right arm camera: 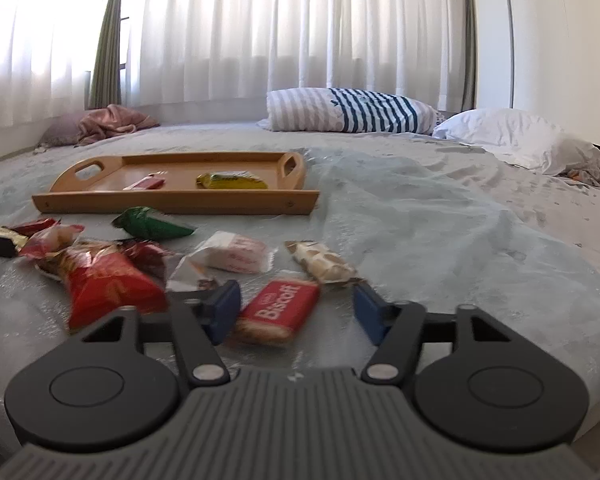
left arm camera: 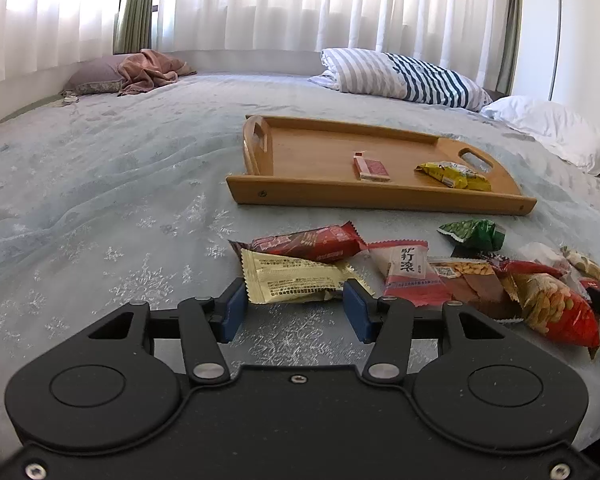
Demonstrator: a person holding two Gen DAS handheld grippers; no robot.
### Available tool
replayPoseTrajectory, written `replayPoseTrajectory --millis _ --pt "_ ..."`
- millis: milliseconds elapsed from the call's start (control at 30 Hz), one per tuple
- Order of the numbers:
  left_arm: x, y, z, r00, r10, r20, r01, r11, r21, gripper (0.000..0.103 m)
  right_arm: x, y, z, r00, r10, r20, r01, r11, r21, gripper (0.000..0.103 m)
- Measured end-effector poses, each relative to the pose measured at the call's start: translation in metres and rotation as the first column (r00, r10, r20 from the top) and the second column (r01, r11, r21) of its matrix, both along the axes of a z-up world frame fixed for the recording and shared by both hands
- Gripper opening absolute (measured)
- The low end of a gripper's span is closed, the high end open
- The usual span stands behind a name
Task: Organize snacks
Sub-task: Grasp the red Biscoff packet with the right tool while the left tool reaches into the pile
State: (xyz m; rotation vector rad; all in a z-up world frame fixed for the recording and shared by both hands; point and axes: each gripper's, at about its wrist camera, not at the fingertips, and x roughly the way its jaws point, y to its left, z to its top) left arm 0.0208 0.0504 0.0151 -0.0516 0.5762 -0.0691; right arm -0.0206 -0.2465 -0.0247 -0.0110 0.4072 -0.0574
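Both grippers are mid-pickup: the left gripper, fingers pinching the beige packet, and the right gripper, fingers open around the Biscoff packet, must finish gripping, then carry toward the tray at eleven o'clock.

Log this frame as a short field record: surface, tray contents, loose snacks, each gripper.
surface: bedspread
tray: wooden tray holding red packet and yellow packet
loose snacks: green packet, peanut bag, others beside them, all off the tray
left gripper: pads against the gold packet
right gripper: open around the Biscoff packet, right pad clear of it
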Motion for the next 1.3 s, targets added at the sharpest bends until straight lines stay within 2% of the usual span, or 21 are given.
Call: replayPoseTrajectory --millis 100,200,367,433,500,600,633,667,700,800,867,900,933,1000,1067,1133,1300 --pt "0.003 -0.004 0.001 1.000 0.001 0.010 -0.001 1.000 0.007 0.057 0.001 0.005 0.001 1.000 0.016 -0.008 -0.016 1.000 0.000 0.051" --pt "0.007 -0.009 0.000 1.000 0.004 0.011 -0.004 1.000 0.016 0.065 0.002 0.009 0.001 1.000 0.024 -0.009 -0.024 1.000 -0.014 0.049" --pt "0.016 -0.015 -0.006 1.000 0.013 -0.001 -0.013 1.000 0.011 0.065 0.004 0.010 0.000 1.000 0.027 -0.011 -0.027 0.999 -0.017 0.050" --pt "0.018 -0.014 -0.006 1.000 0.010 0.000 -0.010 1.000 -0.007 0.051 0.005 0.010 0.001 1.000 0.029 -0.009 -0.029 0.999 -0.018 0.049" --pt "0.017 -0.014 -0.003 1.000 0.005 0.003 -0.005 1.000 -0.018 0.049 0.007 0.010 0.001 1.000 0.030 -0.006 -0.031 0.999 -0.025 0.049" --pt "0.013 -0.016 0.001 1.000 -0.003 0.016 0.004 1.000 -0.020 0.048 0.009 0.009 0.003 0.999 0.036 -0.007 -0.036 0.999 -0.023 0.040" --pt "0.011 -0.016 0.003 1.000 -0.009 0.023 0.010 1.000 -0.021 0.028 0.009 0.008 0.005 0.999 0.041 -0.001 -0.041 0.999 -0.017 0.038" --pt "0.010 -0.017 0.005 1.000 -0.010 0.029 0.010 1.000 -0.011 0.018 0.008 0.008 0.007 0.999 0.044 0.006 -0.044 0.999 -0.016 0.036" --pt "0.009 -0.017 0.008 0.999 -0.006 0.037 0.006 1.000 0.002 0.019 0.008 0.008 0.009 0.999 0.041 0.012 -0.041 0.999 -0.020 0.024" --pt "0.009 -0.017 0.013 0.999 -0.006 0.034 0.006 1.000 0.004 0.018 0.008 0.008 0.014 0.999 0.043 0.028 -0.043 0.999 -0.023 0.021" --pt "0.009 -0.018 0.012 1.000 -0.011 0.029 0.010 1.000 0.017 0.019 0.008 0.007 0.015 0.999 0.036 0.031 -0.035 0.999 -0.029 0.022" --pt "0.009 -0.018 0.010 0.999 -0.010 0.030 0.009 1.000 0.026 0.024 0.008 0.008 0.015 0.999 0.034 0.030 -0.033 0.999 -0.034 0.024" --pt "0.009 -0.019 0.009 0.999 -0.008 0.031 0.007 0.999 0.036 0.039 0.008 0.008 0.015 0.999 0.035 0.027 -0.034 0.999 -0.036 0.029" --pt "0.010 -0.022 0.006 1.000 -0.017 0.024 0.015 0.998 0.054 0.057 0.007 0.008 0.014 0.999 0.033 0.023 -0.033 0.999 -0.038 0.032" --pt "0.008 -0.027 0.004 0.999 -0.027 0.035 0.024 0.997 0.077 0.061 0.006 0.009 0.012 0.999 0.036 0.019 -0.035 0.998 -0.045 0.032" --pt "0.009 -0.032 0.001 0.999 -0.039 0.036 0.035 0.993 0.109 0.067 0.004 0.011 0.009 0.999 0.038 0.011 -0.037 0.998 -0.058 0.039" --pt "0.017 -0.043 -0.007 0.999 -0.035 0.022 0.032 0.988 0.150 0.069 0.002 0.012 0.006 0.999 0.040 0.004 -0.040 0.997 -0.071 0.046"
